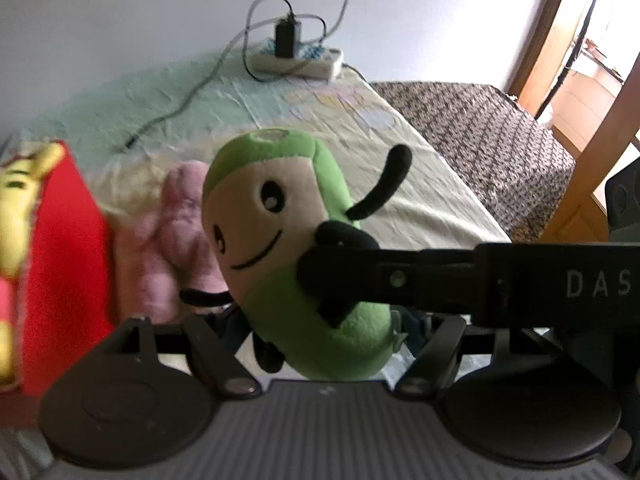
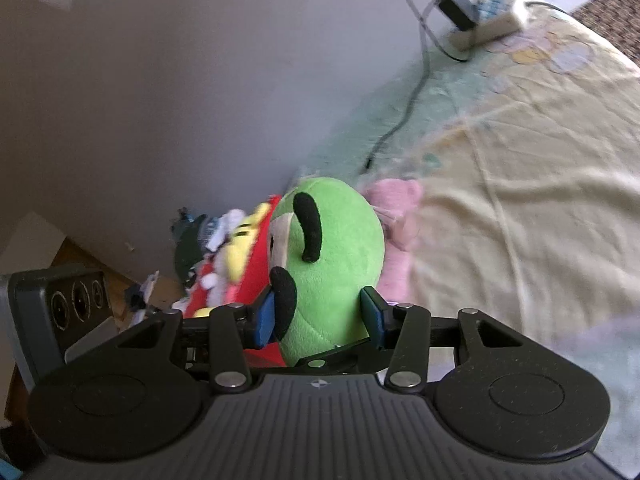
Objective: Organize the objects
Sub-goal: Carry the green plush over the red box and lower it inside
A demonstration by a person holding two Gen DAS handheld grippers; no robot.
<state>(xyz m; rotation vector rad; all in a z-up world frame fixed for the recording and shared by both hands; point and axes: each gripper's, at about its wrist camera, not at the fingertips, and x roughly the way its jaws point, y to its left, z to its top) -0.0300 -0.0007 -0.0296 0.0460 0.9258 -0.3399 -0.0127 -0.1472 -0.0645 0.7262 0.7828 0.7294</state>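
A green plush toy [image 1: 292, 248] with a cream smiling face and black limbs hangs in the air above the bed. My right gripper [image 2: 320, 320] is shut on the green plush toy [image 2: 336, 264], its blue pads [image 2: 266, 320] pressing both sides of the lower body. In the left wrist view the right gripper's black finger [image 1: 400, 276] reaches in from the right and grips the toy. My left gripper [image 1: 316, 344] sits just below the toy; its fingertips are hidden behind the toy. A pink plush [image 1: 172, 240] lies on the bed beside a red box [image 1: 60, 260].
The red box holds a yellow plush [image 1: 16, 216] and several other toys [image 2: 224, 248]. A white power strip [image 1: 304, 60] with a black charger and cables lies at the far end of the pale bedsheet [image 1: 360, 128]. A dark patterned blanket [image 1: 492, 140] lies to the right.
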